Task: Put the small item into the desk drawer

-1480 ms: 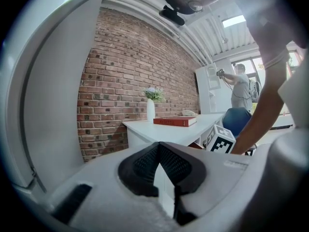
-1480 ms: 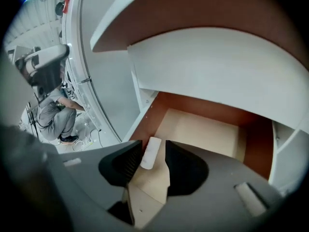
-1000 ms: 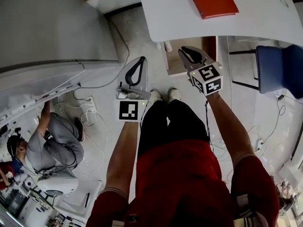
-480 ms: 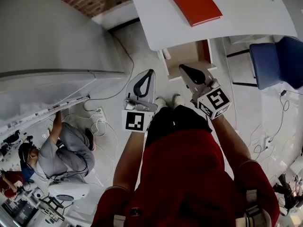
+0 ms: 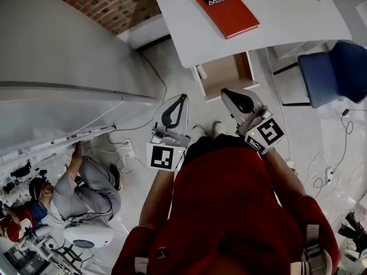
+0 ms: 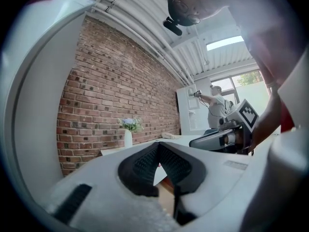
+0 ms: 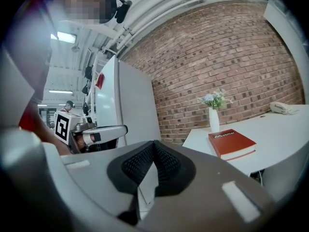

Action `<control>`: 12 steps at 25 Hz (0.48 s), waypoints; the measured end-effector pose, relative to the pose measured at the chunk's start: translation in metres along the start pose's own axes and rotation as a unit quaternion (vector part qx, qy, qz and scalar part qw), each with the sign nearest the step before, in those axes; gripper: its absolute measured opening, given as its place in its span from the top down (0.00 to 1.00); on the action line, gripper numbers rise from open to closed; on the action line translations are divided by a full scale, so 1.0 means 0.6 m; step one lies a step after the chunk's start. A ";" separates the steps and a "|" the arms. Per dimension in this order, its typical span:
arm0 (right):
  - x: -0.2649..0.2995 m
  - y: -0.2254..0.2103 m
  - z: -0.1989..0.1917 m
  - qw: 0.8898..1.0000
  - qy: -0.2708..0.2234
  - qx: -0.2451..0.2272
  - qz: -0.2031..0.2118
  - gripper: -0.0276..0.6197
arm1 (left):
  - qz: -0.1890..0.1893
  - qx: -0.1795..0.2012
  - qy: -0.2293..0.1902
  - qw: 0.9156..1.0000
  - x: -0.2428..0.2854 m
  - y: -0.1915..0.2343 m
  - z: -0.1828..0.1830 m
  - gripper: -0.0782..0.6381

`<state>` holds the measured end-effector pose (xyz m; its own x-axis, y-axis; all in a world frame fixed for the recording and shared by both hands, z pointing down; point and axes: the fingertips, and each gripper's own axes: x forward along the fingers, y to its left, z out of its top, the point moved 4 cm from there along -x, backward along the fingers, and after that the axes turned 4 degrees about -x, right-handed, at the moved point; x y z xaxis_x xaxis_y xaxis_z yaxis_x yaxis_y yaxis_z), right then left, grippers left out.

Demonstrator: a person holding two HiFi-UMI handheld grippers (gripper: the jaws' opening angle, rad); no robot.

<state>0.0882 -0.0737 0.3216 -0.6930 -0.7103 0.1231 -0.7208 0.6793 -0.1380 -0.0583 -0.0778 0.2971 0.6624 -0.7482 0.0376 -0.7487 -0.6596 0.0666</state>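
Right gripper (image 5: 228,94) is clenched and empty; left gripper (image 5: 181,99) also.

Head view: the open drawer (image 5: 225,73) sticks out under the desk (image 5: 275,16) front edge, just ahead of the R tip, so R is nearer, I judge.

Left gripper view: pads (image 6: 145,163) meet, nothing btw.

Right gripper view: same; on the desk a red book (image 7: 231,143). Small item: I can't find it.

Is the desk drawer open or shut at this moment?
Open. In the head view the drawer juts out from under the white desk, with its tan inside exposed from above.
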 end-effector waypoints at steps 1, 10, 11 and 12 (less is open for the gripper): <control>-0.004 0.002 0.006 1.000 -0.006 -0.003 0.000 0.94 | -0.002 0.003 -0.001 1.000 -0.001 -0.004 0.004 0.88; -0.020 0.019 0.035 0.999 -0.030 -0.023 0.004 0.94 | -0.012 0.012 -0.011 1.000 -0.003 -0.015 0.026 0.88; -0.022 0.020 0.035 0.999 -0.029 -0.024 0.005 0.94 | -0.013 0.013 -0.012 1.000 -0.003 -0.015 0.028 0.88; -0.023 0.022 0.035 0.999 -0.029 -0.024 0.005 0.94 | -0.014 0.014 -0.014 1.000 -0.003 -0.016 0.030 0.88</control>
<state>0.0886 -0.0588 0.2975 -0.6989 -0.7123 0.0653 -0.7150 0.6932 -0.0910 -0.0527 -0.0715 0.2783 0.6819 -0.7314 0.0087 -0.7311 -0.6812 0.0385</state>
